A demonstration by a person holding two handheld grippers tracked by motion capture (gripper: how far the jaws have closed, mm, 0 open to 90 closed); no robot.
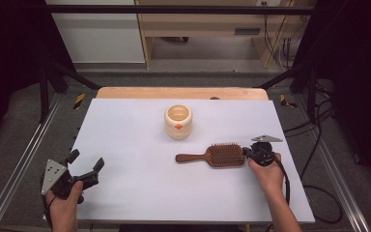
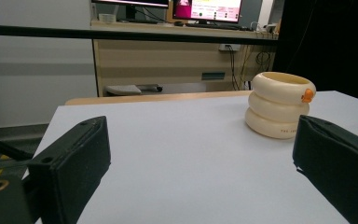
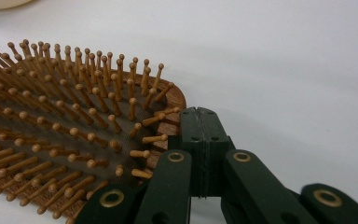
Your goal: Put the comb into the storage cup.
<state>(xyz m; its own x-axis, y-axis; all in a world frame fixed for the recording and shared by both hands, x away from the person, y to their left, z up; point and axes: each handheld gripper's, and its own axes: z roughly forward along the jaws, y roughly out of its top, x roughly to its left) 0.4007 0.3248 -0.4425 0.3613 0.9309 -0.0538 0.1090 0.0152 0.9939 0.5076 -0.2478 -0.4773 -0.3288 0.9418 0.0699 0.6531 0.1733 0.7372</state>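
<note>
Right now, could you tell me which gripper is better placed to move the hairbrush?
The right gripper: its shut jaws already touch the hairbrush head's rim. The left gripper hangs open at the table's near-left corner.

My bench [image 1: 140, 193] has a plain white top with a light wood strip along the far edge. The hairbrush [image 1: 212, 155] is reddish-brown wood with tan pins. The ringed pot [image 1: 178, 121] is cream with a little orange dot. Both my tools [image 1: 85, 166] [image 1: 249, 152] are black with brass rivets.
</note>
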